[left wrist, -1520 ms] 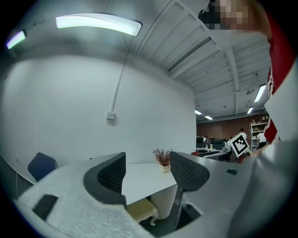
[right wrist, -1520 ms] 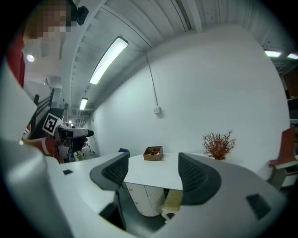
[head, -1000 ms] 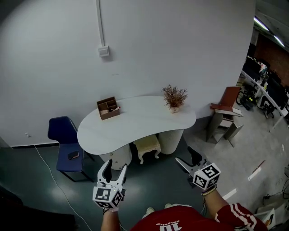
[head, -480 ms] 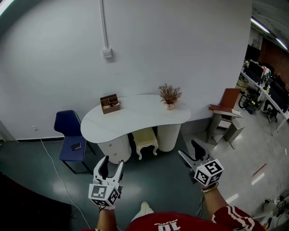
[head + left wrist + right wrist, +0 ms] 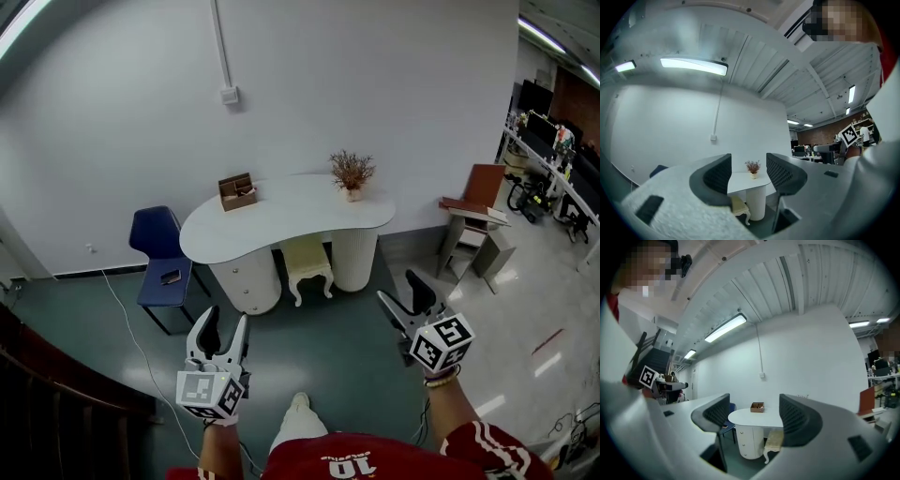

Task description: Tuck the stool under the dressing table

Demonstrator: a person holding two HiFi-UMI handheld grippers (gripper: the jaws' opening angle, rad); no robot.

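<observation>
1. Stool (image 5: 307,265) – cream, with carved legs – stands near the middle of the head view under the white dressing table (image 5: 281,225), between its two round pedestals. The back of the seat lies beneath the top, while the front edge and front legs show past the table's rim.
2. Left gripper (image 5: 226,316) hangs in the air at the lower left of the head view, well apart from the table and pointing toward it. Its jaws have just been closing a little, yet they stand apart with a middling gap and nothing between them. In the left gripper view the far table and plant show through that gap.
3. Right gripper (image 5: 397,285) is at the lower right of the head view, also in the air and well apart from the stool. Its jaws are spread wide and hold nothing. In the right gripper view the table and stool show far off between them.
4. Wooden box (image 5: 237,191) sits on the table top near its left end, and a potted dried plant (image 5: 352,173) stands near the right end, close to the wall.
5. Blue chair (image 5: 155,246) stands just left of the table, with a small dark flat thing (image 5: 170,277) on its seat.
6. Red shirt (image 5: 347,461) of the person fills the bottom edge, and one pale shoe (image 5: 298,403) rests on the grey floor between the two grippers.
</observation>
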